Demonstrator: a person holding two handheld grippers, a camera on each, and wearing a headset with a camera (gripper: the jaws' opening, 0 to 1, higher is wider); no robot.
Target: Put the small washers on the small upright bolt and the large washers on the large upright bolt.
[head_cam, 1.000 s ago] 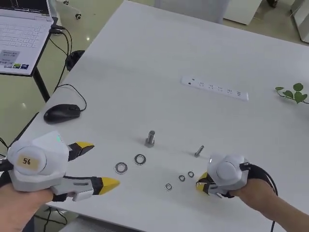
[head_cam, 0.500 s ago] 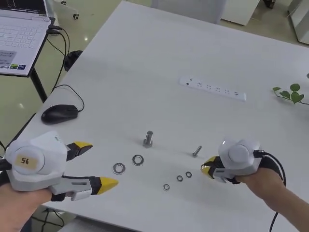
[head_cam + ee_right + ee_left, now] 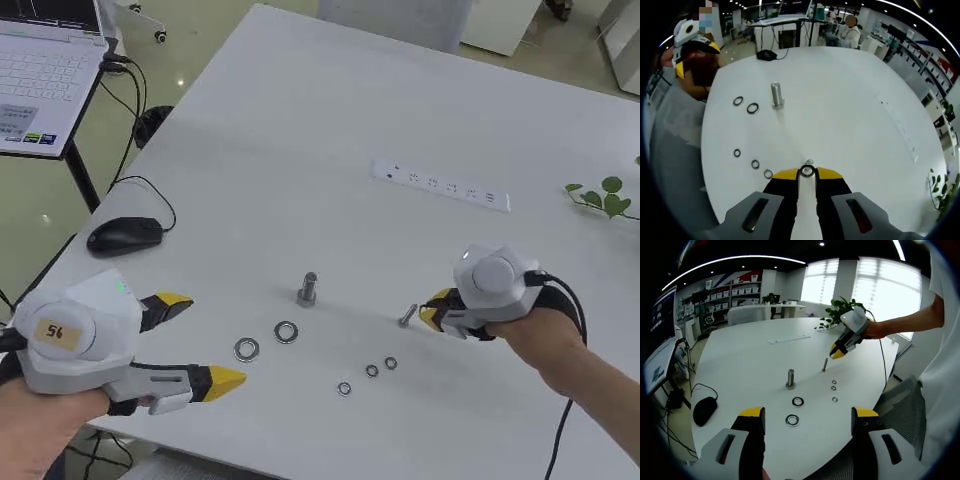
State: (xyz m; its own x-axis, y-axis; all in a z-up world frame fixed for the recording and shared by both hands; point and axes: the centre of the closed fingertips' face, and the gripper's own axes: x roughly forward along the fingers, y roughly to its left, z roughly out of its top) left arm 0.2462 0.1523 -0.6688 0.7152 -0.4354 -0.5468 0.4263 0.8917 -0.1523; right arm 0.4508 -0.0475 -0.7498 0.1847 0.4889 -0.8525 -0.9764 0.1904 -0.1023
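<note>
The right gripper point(image 3: 432, 312), its jaws pinching a small washer point(image 3: 807, 171), hovers just beside the small upright bolt point(image 3: 409, 315), while the left gripper point(image 3: 205, 340) hangs with jaws spread near the front edge of the surface point(image 3: 300, 150). A misaligned descent could tip the slender bolt. The thin washer could also slip from the pinch and roll among the loose small washers point(image 3: 372, 370) nearby.

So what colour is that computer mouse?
The mouse is black, clearest in the head view.
</note>
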